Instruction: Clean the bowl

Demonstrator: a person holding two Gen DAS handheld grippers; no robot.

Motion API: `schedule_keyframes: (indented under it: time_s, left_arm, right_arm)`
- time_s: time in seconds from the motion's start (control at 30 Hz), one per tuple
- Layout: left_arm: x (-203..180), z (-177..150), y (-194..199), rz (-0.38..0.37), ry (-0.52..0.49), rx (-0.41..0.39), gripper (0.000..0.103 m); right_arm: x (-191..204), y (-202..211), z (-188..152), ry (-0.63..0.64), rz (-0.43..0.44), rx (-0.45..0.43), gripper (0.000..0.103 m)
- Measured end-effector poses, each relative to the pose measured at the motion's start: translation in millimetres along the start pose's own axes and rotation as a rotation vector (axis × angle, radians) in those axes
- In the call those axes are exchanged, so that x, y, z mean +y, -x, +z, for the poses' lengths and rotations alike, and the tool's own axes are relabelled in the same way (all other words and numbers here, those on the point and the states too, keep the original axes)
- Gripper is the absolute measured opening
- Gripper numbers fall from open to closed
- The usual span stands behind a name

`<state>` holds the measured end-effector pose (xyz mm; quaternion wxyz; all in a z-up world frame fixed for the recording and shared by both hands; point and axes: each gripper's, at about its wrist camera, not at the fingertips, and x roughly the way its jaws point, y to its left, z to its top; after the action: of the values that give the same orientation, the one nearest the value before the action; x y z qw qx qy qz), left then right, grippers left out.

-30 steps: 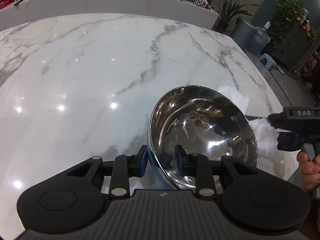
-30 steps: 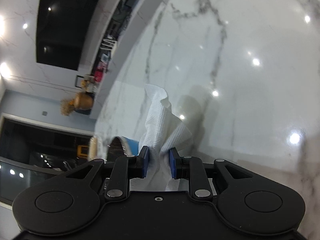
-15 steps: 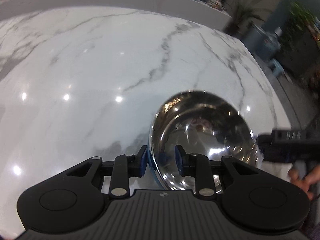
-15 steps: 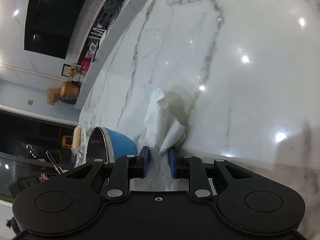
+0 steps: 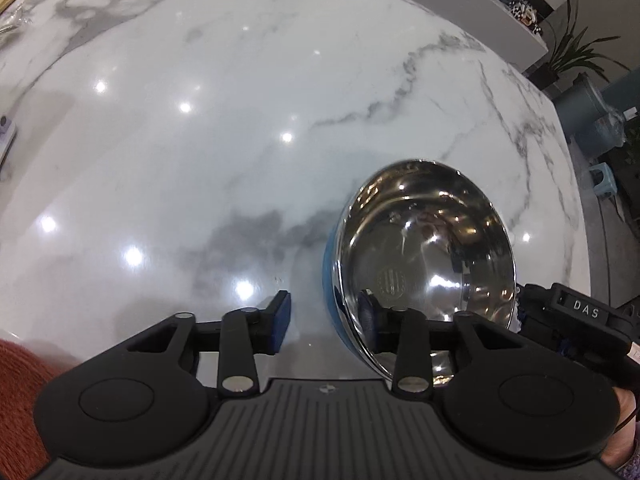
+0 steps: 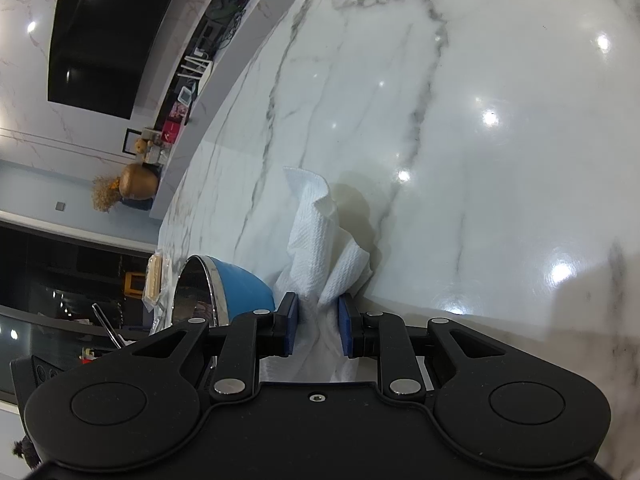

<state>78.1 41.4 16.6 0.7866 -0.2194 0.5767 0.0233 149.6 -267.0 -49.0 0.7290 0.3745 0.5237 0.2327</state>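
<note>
Left gripper (image 5: 326, 326) spread wide astride the tilted bowl's (image 5: 424, 264) rim, right gripper (image 6: 316, 326) pinching the towel (image 6: 316, 236); next, wipe the bowl at nine o'clock.

blue-skinned bowl (image 5: 424, 256) (mirror steel inside), white waffle-textured paper towel (image 6: 316, 236), grey-veined white marble table (image 5: 200, 120).

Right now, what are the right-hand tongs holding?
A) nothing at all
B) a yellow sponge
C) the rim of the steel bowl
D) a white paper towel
D: in the right wrist view the right tongs are pinched on a crumpled white paper towel, while the blue-sided steel bowl sits off to their left.
</note>
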Motion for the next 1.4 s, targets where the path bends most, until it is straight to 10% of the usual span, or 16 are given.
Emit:
schedule_keyframes:
  time_s: [0.5,1.07,1.2,1.4]
  left_arm:
    - [-12,16,-2,0.046,-0.001,-0.018,0.013]
    - [-7,21,-4,0.028,0.045,-0.039,0.014]
    - [2,15,0,0.003,0.122,-0.033,0.036]
    - [0,9,1,0.004,0.121,0.007,0.036]
  right_arm:
    - [-13,24,8,-0.120,0.239,-0.076,0.020]
    - [-11,8,3,-0.044,0.062,-0.008,0.020]
    - [-10,5,2,-0.024,0.020,0.005,0.020]
    - [-9,3,1,-0.020,0.016,0.005,0.020]
